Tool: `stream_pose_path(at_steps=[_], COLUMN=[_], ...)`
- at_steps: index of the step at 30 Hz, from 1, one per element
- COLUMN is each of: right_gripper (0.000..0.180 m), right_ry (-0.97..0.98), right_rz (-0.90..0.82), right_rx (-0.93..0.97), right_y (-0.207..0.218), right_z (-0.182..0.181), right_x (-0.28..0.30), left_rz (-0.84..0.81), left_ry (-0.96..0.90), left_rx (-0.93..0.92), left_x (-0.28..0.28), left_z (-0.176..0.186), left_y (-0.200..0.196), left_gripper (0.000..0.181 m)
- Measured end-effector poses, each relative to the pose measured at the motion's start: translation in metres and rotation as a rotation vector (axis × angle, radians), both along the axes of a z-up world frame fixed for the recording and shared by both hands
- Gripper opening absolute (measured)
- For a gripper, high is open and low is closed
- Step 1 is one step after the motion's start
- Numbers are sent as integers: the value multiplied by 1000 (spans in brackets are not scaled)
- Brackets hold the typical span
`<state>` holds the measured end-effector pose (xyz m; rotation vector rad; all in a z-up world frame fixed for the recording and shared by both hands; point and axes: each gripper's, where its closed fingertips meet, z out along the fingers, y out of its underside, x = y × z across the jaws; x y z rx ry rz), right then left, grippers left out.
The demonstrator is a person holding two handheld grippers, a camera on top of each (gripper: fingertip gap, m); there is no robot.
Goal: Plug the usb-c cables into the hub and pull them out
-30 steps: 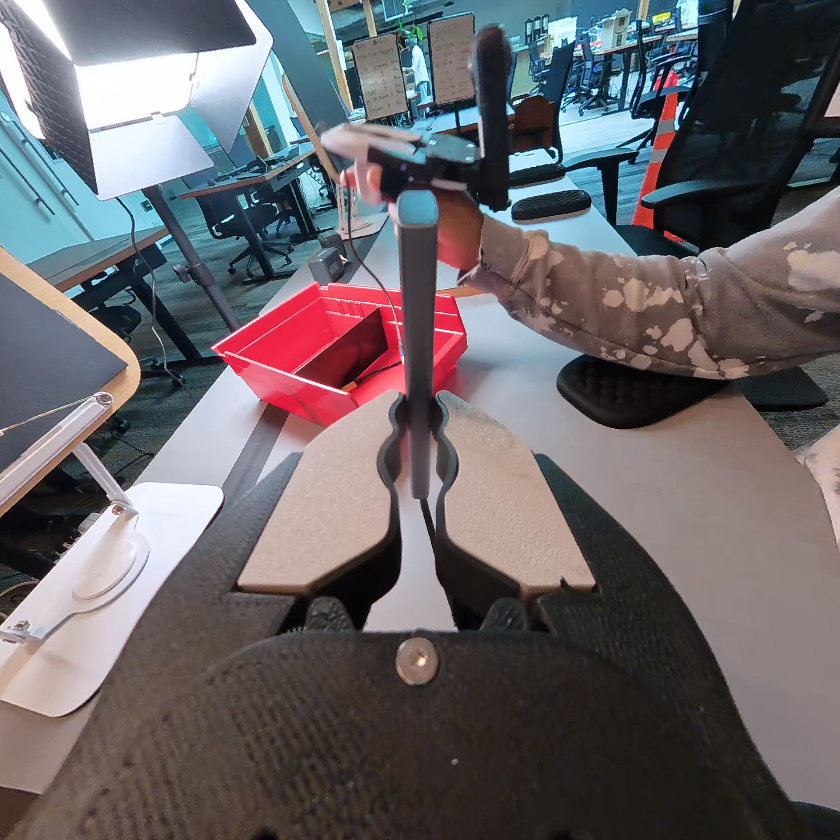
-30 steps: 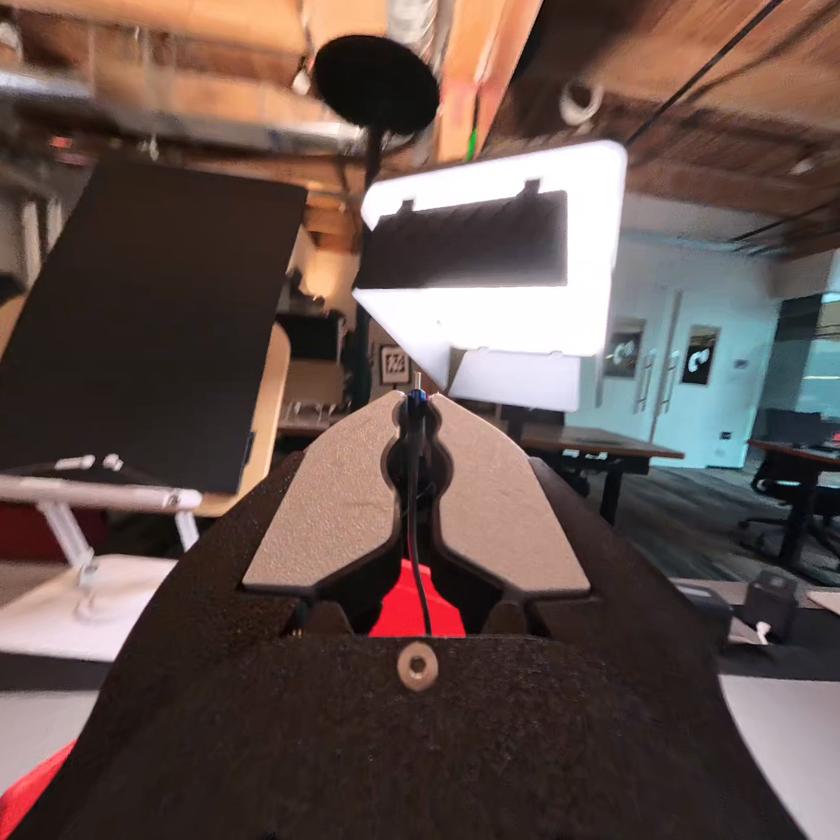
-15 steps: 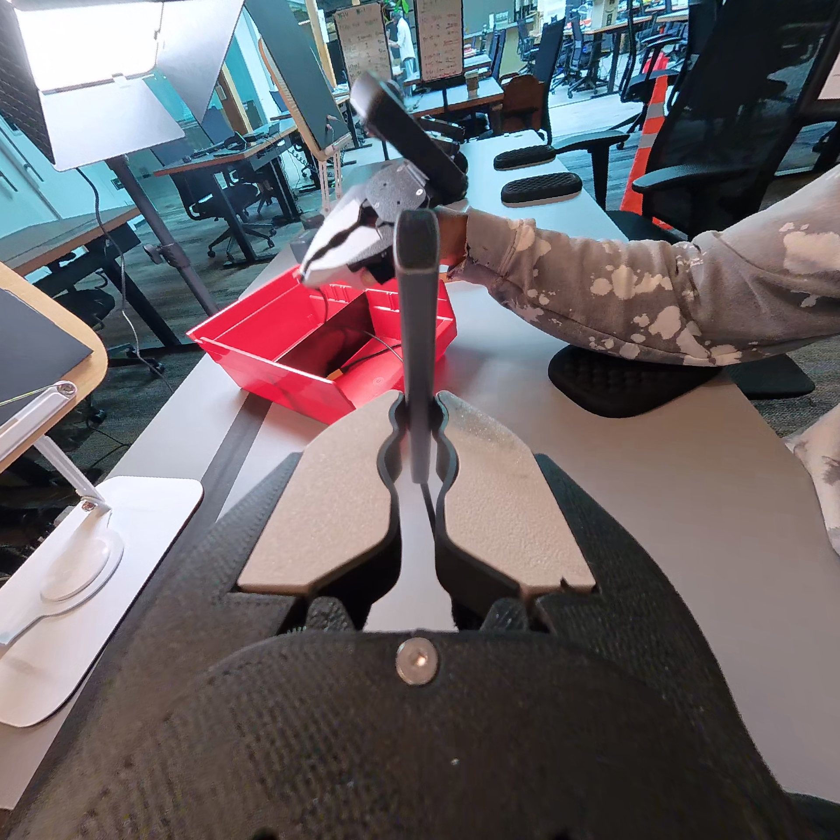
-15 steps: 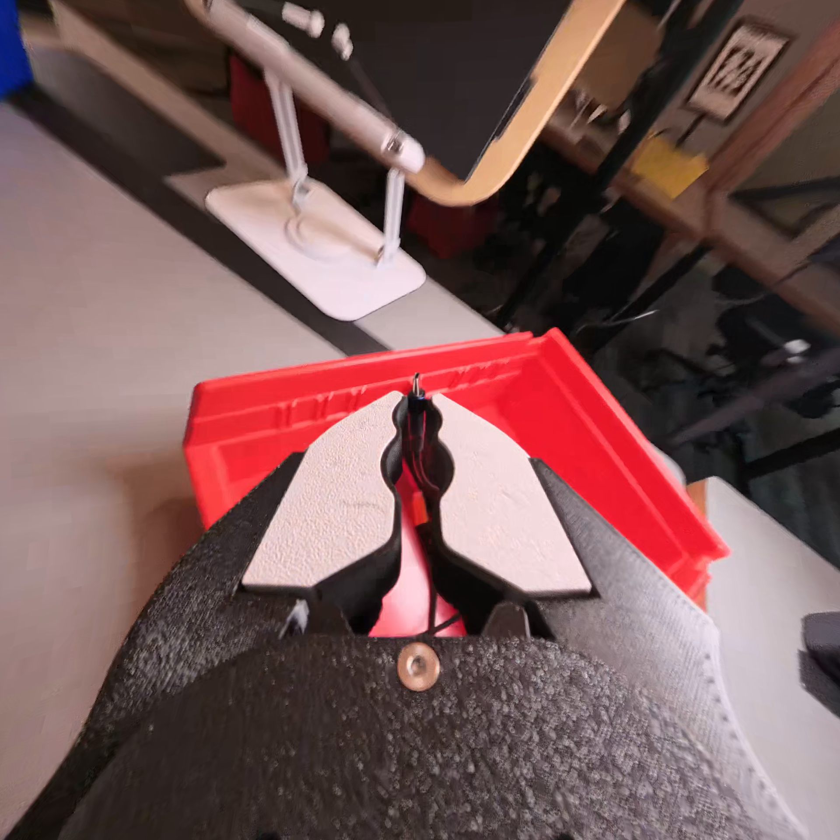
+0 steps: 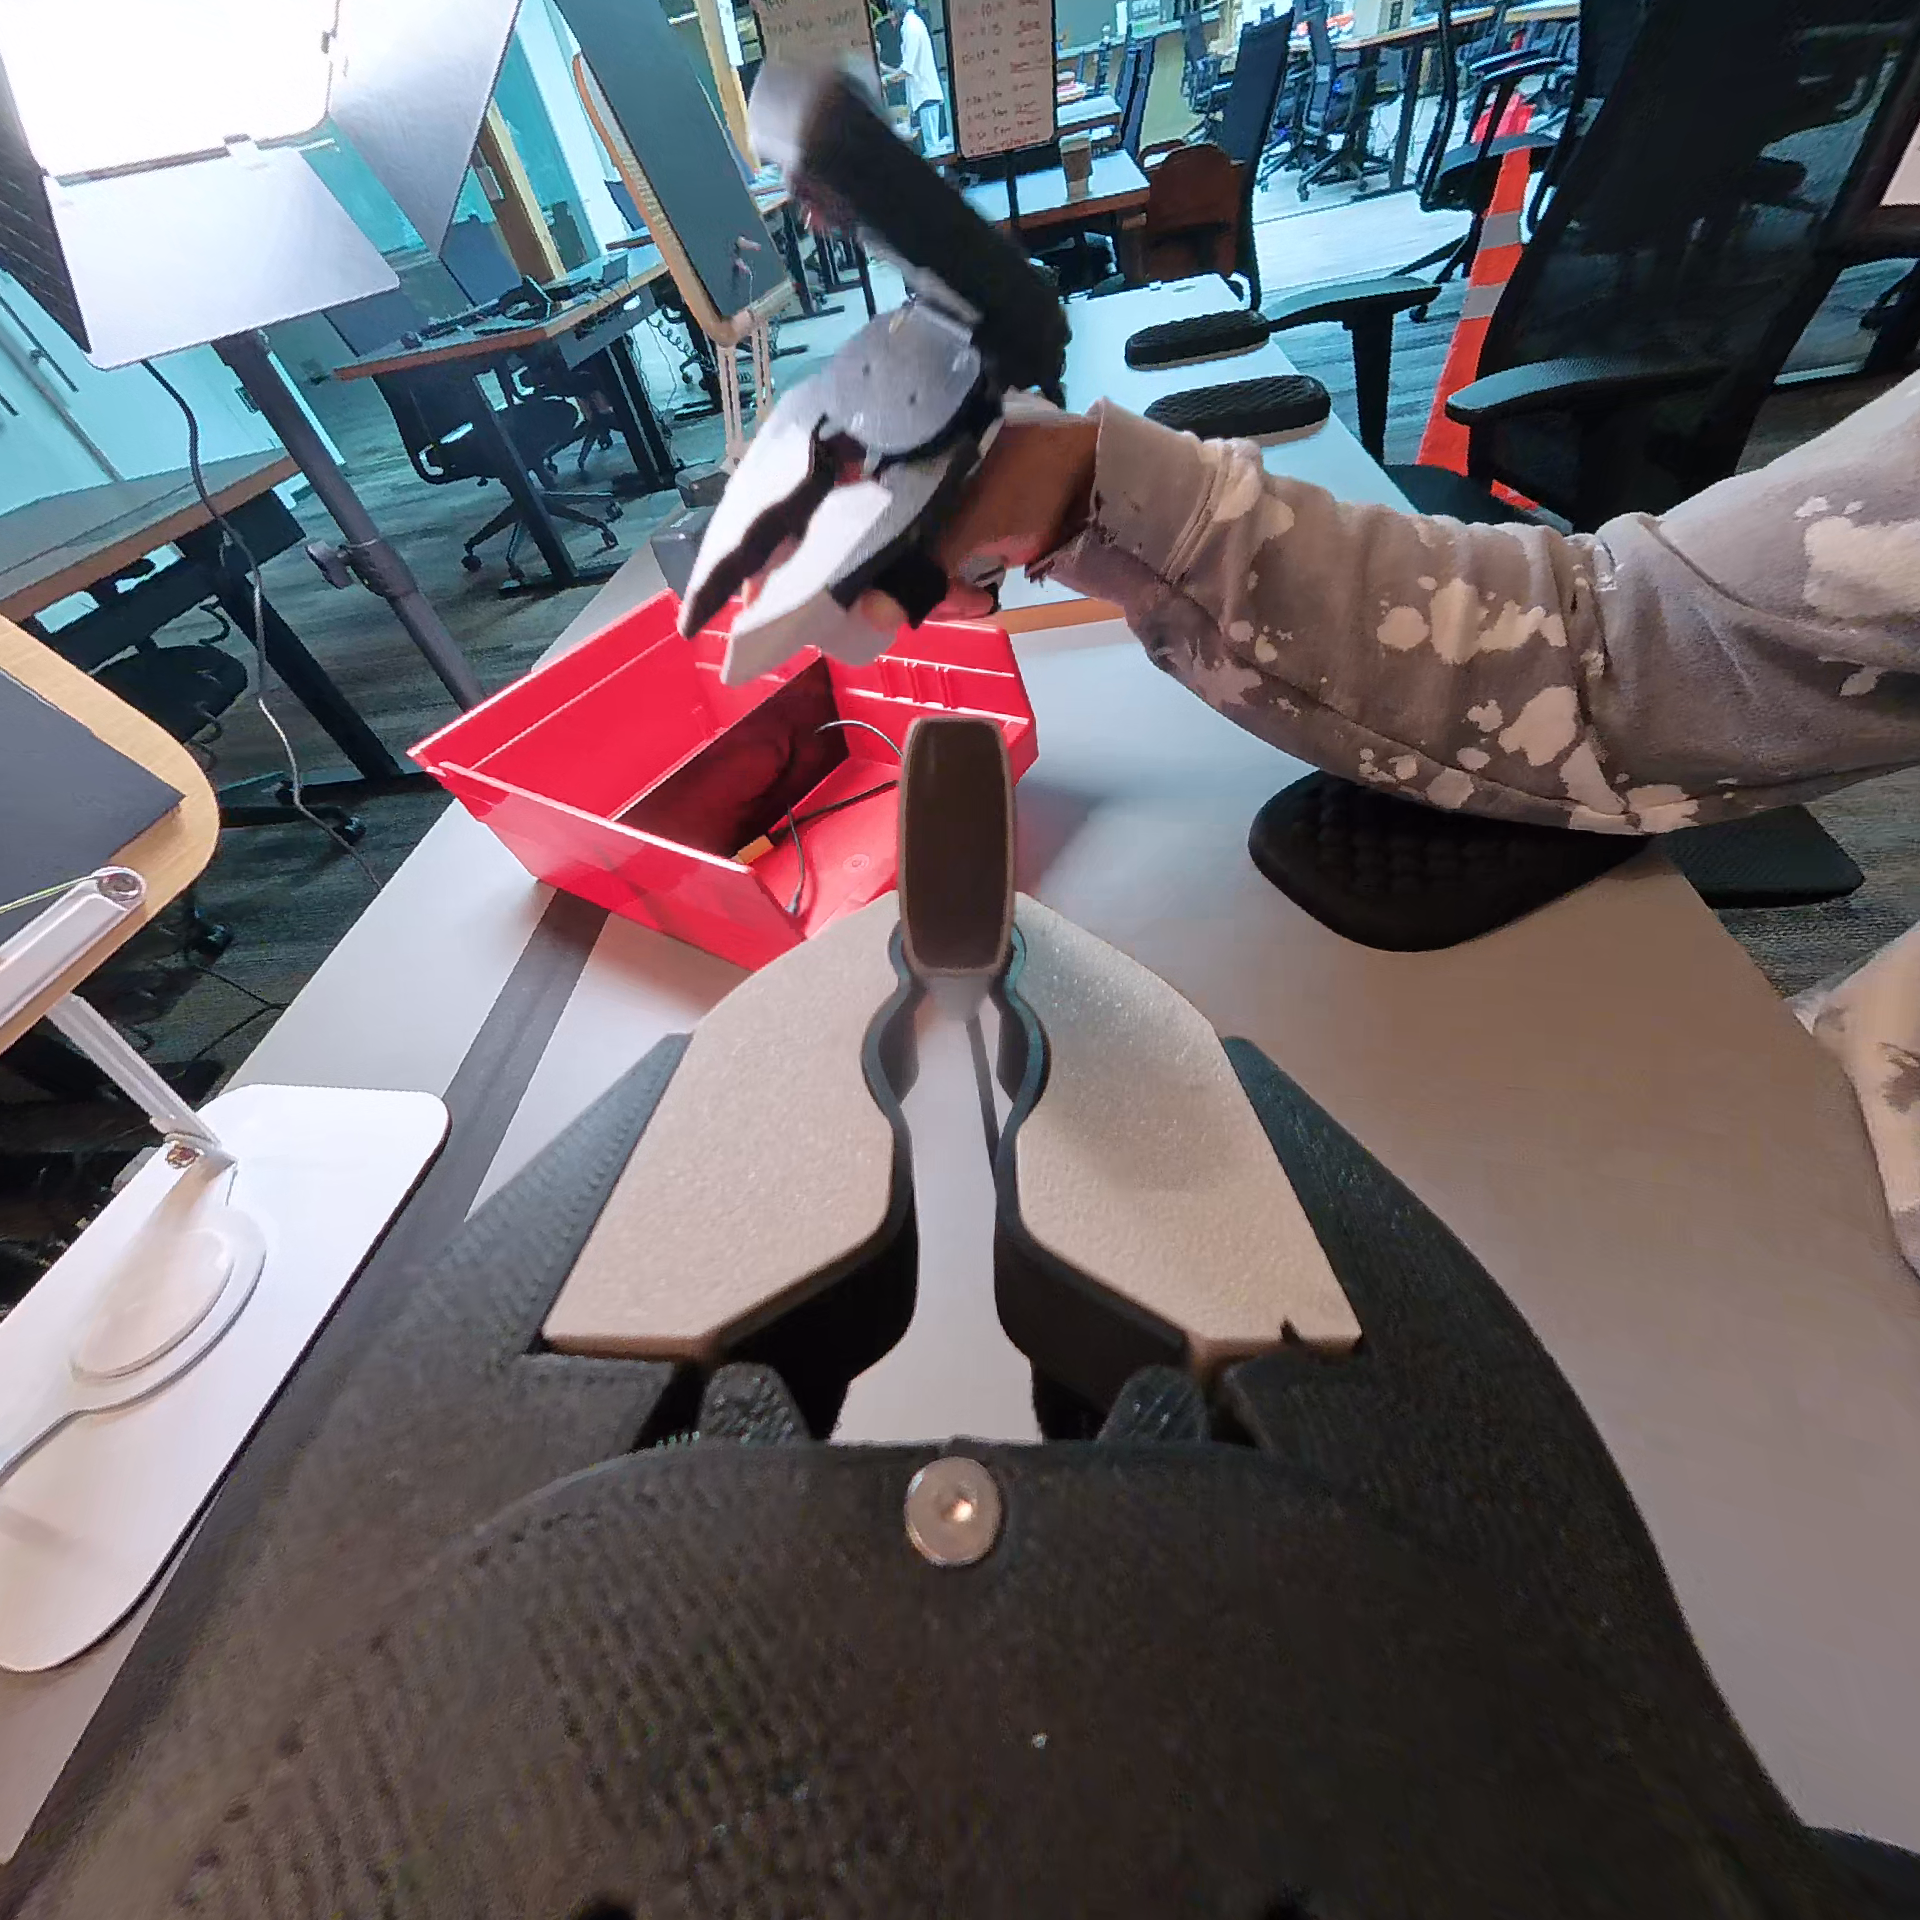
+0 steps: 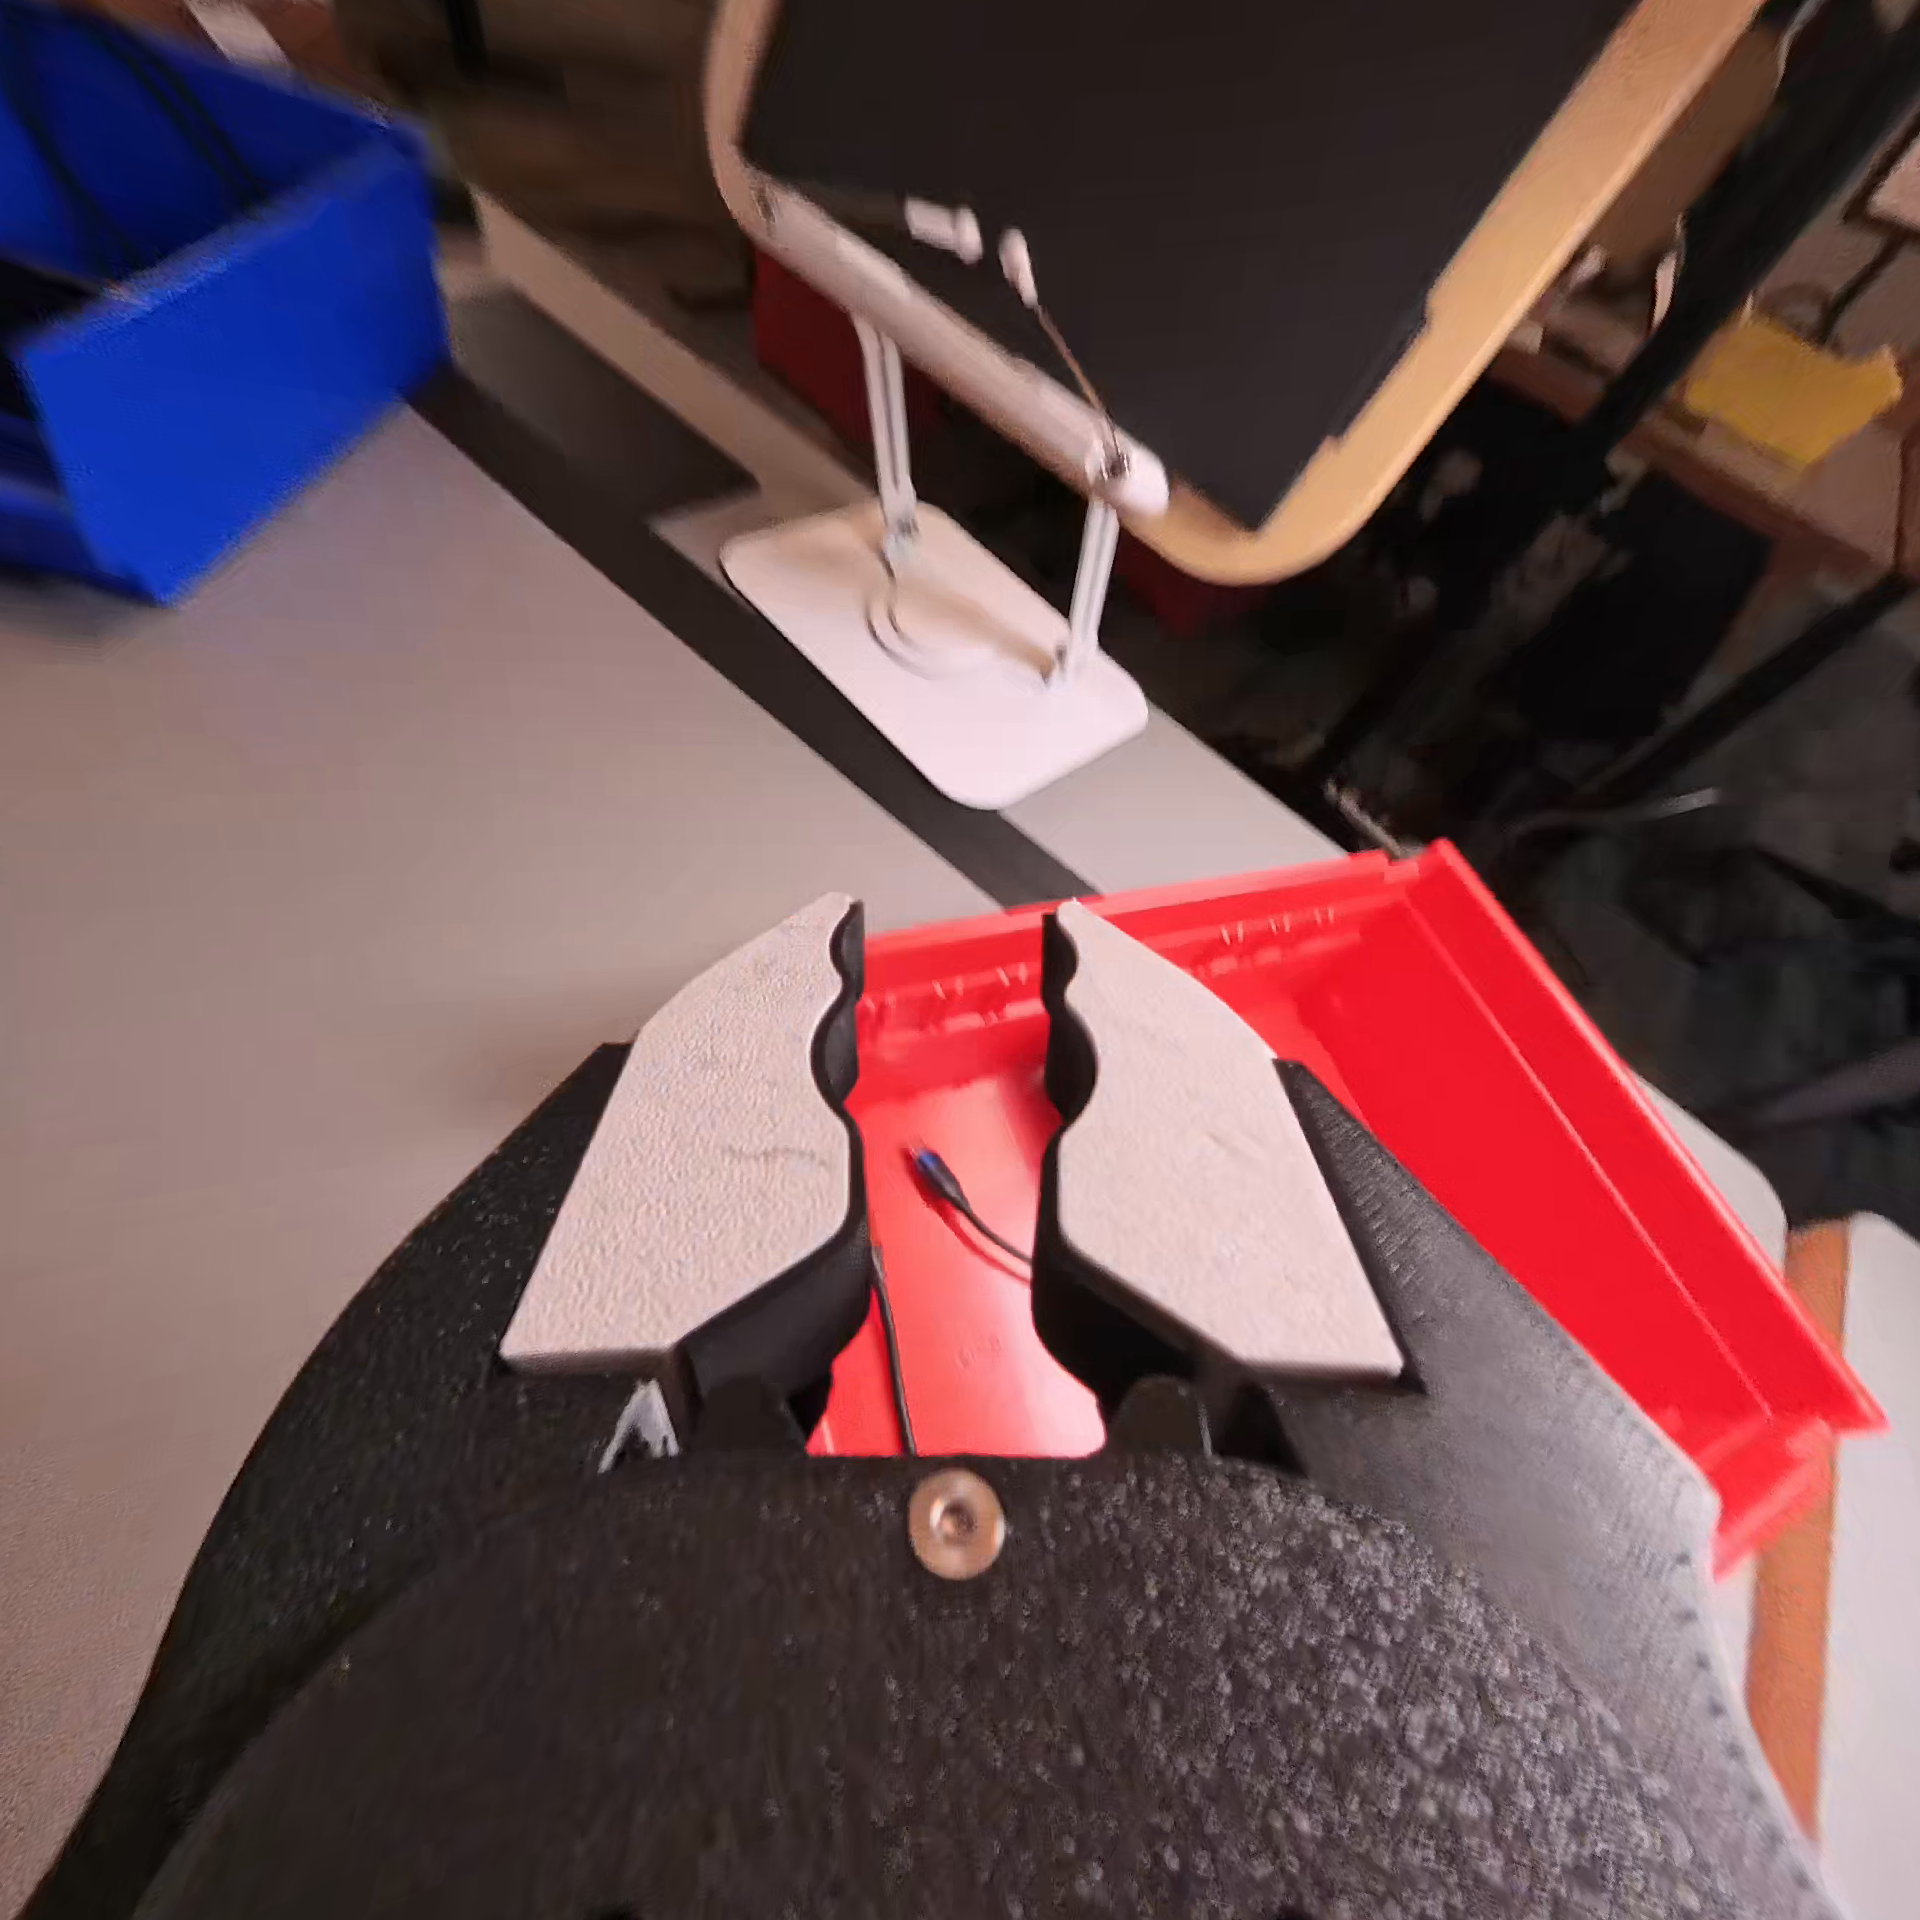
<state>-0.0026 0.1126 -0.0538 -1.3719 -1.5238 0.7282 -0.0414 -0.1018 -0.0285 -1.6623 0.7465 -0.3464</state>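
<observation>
My left gripper is shut on the slim grey hub, which sticks out forward above the table. My right gripper is open and empty, pointing down over the red bin. A thin black usb-c cable with a dark blue-tipped plug lies loose on the bin floor, seen between my open fingers. In the left wrist view the right gripper hovers blurred over the red bin, where the cable also shows.
A white stand holding a black board sits at the table's far edge, also at the left in the left wrist view. A blue bin stands far left. Black pads lie under the person's sleeve. A bright lamp stands behind. The gap from one gripper's tips to the other's is roughly 20 centimeters.
My right gripper swung down from pointing up to over the red bin, then opened and let the cable fall into the bin. The hub in my left gripper tipped forward.
</observation>
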Motion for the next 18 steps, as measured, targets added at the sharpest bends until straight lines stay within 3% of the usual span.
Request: stream_pose_path(at_steps=[5, 11, 14, 15, 18], right_gripper=[31, 33, 29, 15, 10], right_ry=[186, 13, -16, -16, 22], right_rz=[349, 729, 774, 774, 748], right_rx=[-11, 50, 105, 123, 147], right_y=[-83, -187, -214, -218, -213], right_z=[47, 16, 1, -1, 3], right_x=[-4, -8, -20, -24, -27], left_rz=[-11, -59, -74, -77, -45], left_ry=[-7, -33, -30, -21, -5], left_rx=[-10, 0, 2, 1, 20], left_x=[5, 18, 25, 26, 23], left_z=[-4, -5, -5, -6, -4], left_y=[3, 4, 3, 3, 5], left_gripper=[11, 10, 10, 10, 12])
